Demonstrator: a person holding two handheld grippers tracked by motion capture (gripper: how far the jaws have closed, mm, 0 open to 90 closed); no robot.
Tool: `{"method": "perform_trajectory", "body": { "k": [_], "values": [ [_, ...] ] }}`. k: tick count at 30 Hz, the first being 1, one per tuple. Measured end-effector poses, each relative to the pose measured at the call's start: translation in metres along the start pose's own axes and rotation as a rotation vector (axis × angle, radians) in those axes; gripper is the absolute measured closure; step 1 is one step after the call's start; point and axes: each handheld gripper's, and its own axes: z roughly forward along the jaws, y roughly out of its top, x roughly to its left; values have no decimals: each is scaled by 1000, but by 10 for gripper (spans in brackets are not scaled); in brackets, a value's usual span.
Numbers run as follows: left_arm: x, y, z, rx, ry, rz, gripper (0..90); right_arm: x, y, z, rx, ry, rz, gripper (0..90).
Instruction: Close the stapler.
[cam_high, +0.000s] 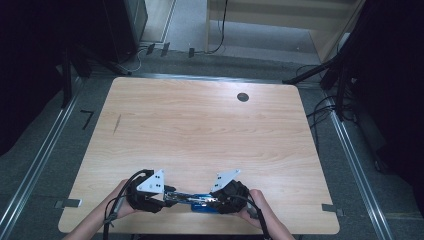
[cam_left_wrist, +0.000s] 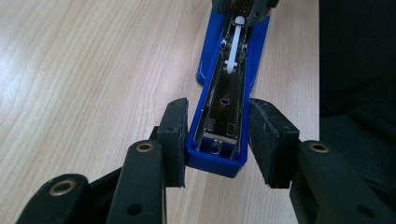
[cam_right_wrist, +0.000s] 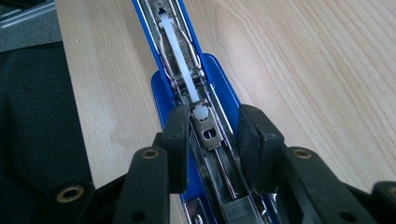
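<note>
A blue stapler (cam_high: 194, 200) lies opened out flat near the table's front edge, between my two grippers. In the left gripper view, my left gripper (cam_left_wrist: 217, 140) is shut on the blue end of the stapler (cam_left_wrist: 233, 70), with a pad on each side of it. In the right gripper view, my right gripper (cam_right_wrist: 212, 135) is shut on the stapler's metal magazine (cam_right_wrist: 208, 133), where a white pusher rod (cam_right_wrist: 180, 60) runs along the channel over the blue base. From above, the left gripper (cam_high: 169, 196) and right gripper (cam_high: 216, 200) face each other along the stapler.
The wooden table (cam_high: 200, 130) has a round cable hole (cam_high: 243, 97) at the back right and a dark mark (cam_high: 117, 123) at the left. Its front edge runs just behind my hands. Cables and metal rails lie on the floor around it.
</note>
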Motion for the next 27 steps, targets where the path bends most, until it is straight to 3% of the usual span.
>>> {"method": "perform_trajectory", "body": {
  "k": [4, 7, 12, 20, 27],
  "values": [
    [-1, 2, -1, -3, 6, 3, 603, 2, 0, -1, 17, -17, -14, 644],
    [-1, 2, -2, -4, 7, 7, 604, 2, 1, -6, -7, -16, -19, 638],
    [-2, 2, -2, -7, 12, 15, 604, 10, 10, -13, -77, -33, -44, 781],
    [-4, 3, -2, -6, 25, 26, 605, 29, 24, -2, -102, -72, -91, 839],
    [-7, 5, -2, 2, 46, 35, 599, 29, 28, 4, -112, -105, -99, 847]
  ]
}}
